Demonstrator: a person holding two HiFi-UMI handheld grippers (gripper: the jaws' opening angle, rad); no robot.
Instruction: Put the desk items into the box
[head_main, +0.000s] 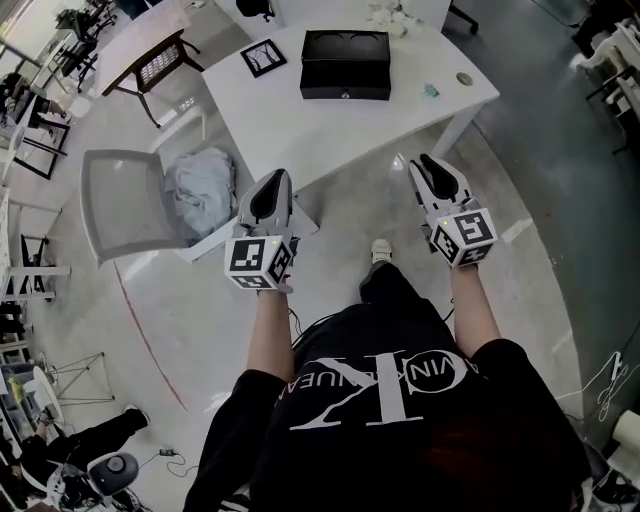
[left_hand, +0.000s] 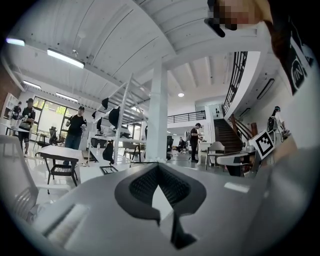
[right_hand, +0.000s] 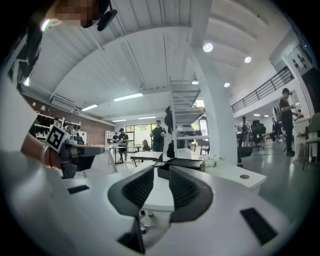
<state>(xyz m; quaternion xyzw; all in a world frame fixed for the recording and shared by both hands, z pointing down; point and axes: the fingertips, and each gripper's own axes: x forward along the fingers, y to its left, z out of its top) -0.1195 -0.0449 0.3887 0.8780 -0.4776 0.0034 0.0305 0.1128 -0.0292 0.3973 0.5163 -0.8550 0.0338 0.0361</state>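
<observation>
White table (head_main: 330, 135), black rectangular box (head_main: 345, 66) — left tool (head_main: 274, 182) closed, right tool (head_main: 427, 164) slightly apart.

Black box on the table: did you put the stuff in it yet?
Not started, it seems. The left hand-held gripper and right hand-held gripper both hold nothing, short of the white table. Left to pack, beside the black box: a framed picture, a small teal thing and a round disc.
</observation>
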